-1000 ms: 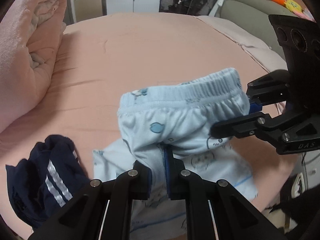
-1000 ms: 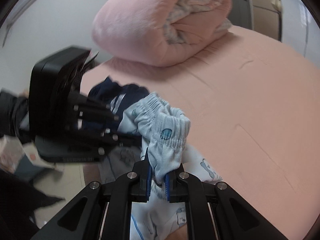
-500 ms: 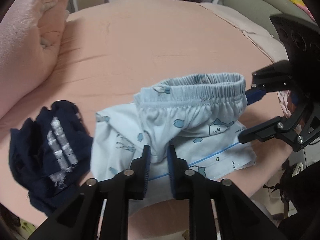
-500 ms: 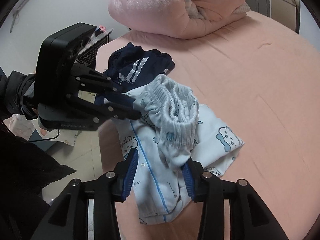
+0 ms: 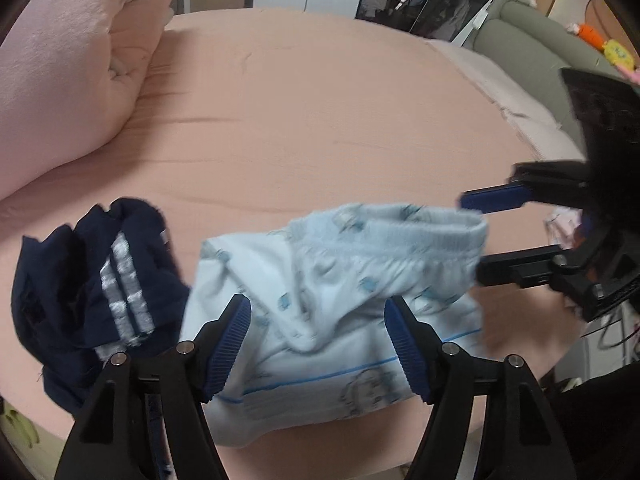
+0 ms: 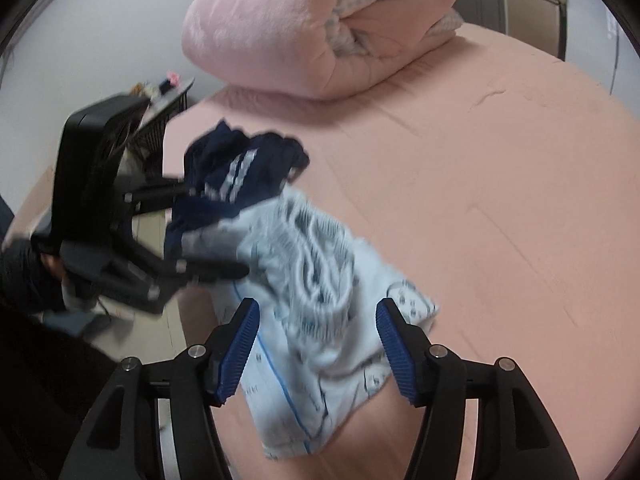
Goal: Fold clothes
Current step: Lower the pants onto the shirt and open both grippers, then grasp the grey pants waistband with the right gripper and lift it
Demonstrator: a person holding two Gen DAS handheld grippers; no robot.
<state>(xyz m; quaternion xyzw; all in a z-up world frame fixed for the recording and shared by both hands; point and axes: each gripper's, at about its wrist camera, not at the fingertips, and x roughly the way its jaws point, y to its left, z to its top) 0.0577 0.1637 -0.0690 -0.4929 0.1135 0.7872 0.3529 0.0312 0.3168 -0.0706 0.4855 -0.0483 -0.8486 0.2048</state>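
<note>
Light blue printed pants (image 5: 340, 280) lie bunched on the pink bed (image 5: 320, 100), waistband folded over on top. My left gripper (image 5: 318, 344) is open, its blue pads either side of the pants' near fold, gripping nothing. My right gripper (image 5: 470, 236) is open at the waistband's right end. In the right wrist view, the right gripper (image 6: 316, 344) stands open around the pants (image 6: 320, 280), and the left gripper (image 6: 216, 230) is open at their far end. A crumpled navy garment with white stripes (image 5: 92, 292) (image 6: 240, 176) lies beside the pants.
A rolled pink duvet (image 5: 60, 80) (image 6: 300, 32) sits at the head of the bed. The bed edge runs close below the pants. A grey sofa (image 5: 532, 40) stands beyond the far side. A dark basket (image 6: 160, 120) is on the floor by the bed.
Both grippers have opened and let go of the pants. The pants, held up a second ago, now rest on the bed. The left gripper opened last.
</note>
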